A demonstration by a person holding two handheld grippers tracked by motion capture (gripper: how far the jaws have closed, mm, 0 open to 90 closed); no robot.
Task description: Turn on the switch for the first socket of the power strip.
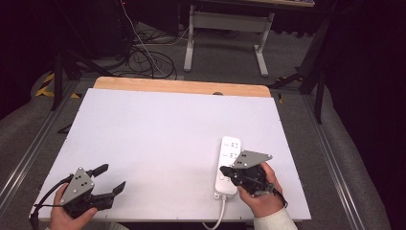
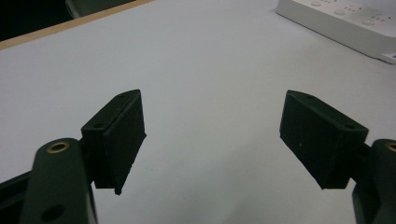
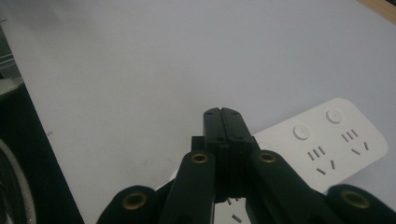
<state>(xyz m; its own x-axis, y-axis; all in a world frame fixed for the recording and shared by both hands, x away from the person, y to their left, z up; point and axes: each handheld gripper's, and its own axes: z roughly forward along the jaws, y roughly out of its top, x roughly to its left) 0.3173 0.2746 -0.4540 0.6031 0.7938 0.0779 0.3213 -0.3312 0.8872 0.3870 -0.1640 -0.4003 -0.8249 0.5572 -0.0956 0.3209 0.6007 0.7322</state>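
Nearest the person, the left gripper (image 1: 107, 179) rests at the counter's (image 1: 158, 129) near left corner, jaws released and holding nothing. To the right, the right gripper (image 1: 229, 171) hovers over the white power strip (image 1: 229, 155), its 2 jaws clenched together on nothing, tips above the sockets. This looks like pressing a switch; next calls for lowering carefully. Beyond, floor cables (image 1: 148, 60) and a table frame (image 1: 225, 33) stand well clear.
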